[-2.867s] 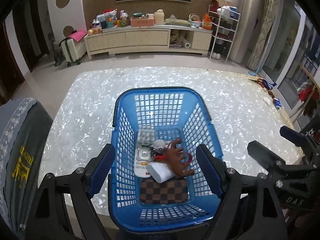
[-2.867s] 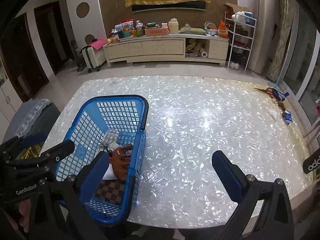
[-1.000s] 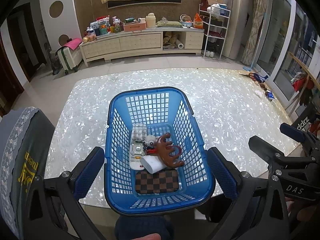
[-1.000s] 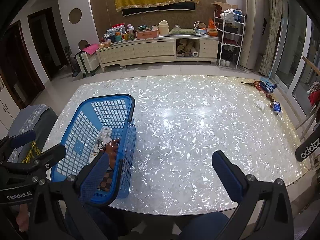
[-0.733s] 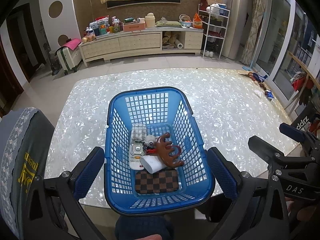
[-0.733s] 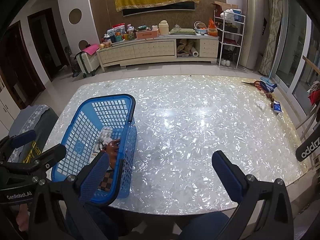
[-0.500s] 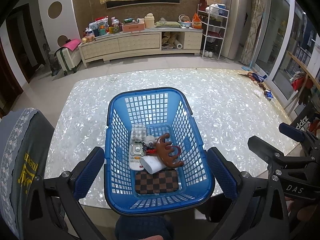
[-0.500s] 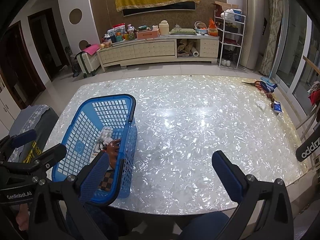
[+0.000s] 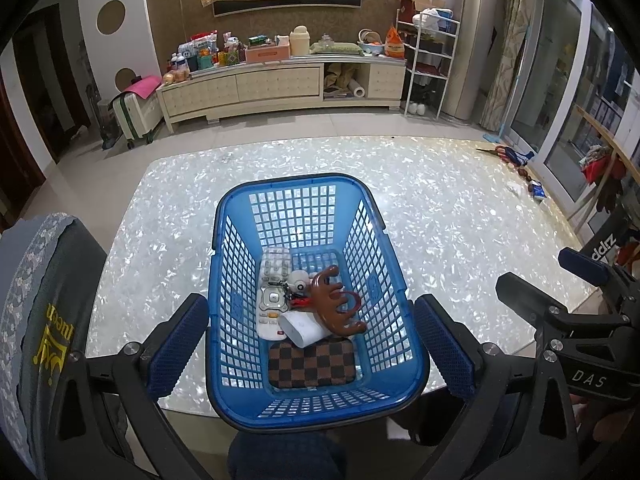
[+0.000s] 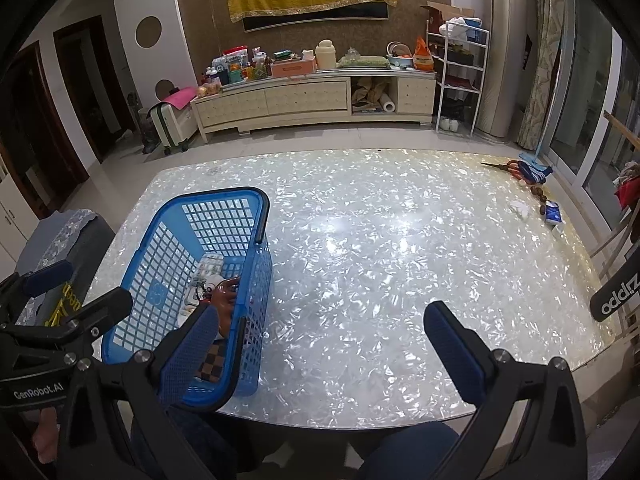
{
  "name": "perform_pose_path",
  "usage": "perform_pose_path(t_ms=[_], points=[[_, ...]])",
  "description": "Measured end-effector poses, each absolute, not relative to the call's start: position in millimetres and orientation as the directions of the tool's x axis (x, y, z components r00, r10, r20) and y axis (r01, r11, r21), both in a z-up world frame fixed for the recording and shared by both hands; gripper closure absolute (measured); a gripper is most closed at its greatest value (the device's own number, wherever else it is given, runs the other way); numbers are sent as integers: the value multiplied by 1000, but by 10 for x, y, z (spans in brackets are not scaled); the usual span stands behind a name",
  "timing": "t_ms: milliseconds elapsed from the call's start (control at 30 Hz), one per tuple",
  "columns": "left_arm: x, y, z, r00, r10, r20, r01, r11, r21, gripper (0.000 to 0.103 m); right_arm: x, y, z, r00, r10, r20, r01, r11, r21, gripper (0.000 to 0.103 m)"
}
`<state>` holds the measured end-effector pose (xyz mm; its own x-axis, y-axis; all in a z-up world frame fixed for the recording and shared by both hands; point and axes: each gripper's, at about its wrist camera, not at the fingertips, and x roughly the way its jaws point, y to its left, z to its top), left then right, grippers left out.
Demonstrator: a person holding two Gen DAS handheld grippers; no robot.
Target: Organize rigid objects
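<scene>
A blue plastic basket [image 9: 296, 186] sits at the near left edge of the pearly table [image 9: 440, 208]; it also shows in the right wrist view [image 10: 168, 240]. Inside lie a white remote [image 9: 272, 296], a brown antler-shaped piece [image 9: 334, 300], a small white box [image 9: 300, 326], a small white round item [image 9: 298, 279], red keys [image 9: 300, 302] and a checkered brown pouch [image 9: 312, 362]. My left gripper [image 9: 312, 344] is open and empty, held over the basket's near end with a finger on each side. My right gripper [image 10: 324, 344] is open and empty, above the table's near edge, right of the basket.
Scissors [image 10: 516, 168], a blue-white pack [image 10: 554, 212] and small dark items lie at the table's far right edge. A grey chair back [image 9: 36, 300] stands left of the table. A cabinet [image 9: 280, 80] with clutter and a white shelf rack [image 9: 428, 64] stand across the room.
Since 2.9 s ago both grippers have pulled back and up from the basket. Over the last second nothing has visibly moved.
</scene>
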<state>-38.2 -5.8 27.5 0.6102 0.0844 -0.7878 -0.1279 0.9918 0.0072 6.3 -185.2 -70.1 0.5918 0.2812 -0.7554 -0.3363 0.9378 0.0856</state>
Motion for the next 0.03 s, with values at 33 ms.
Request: perform_pose_path(t_ms=[33], points=[[-380,-59,276,610,84,-788,-130,992,6,1,64,-1851,-704,592,281,-756,-336,938,85,0]])
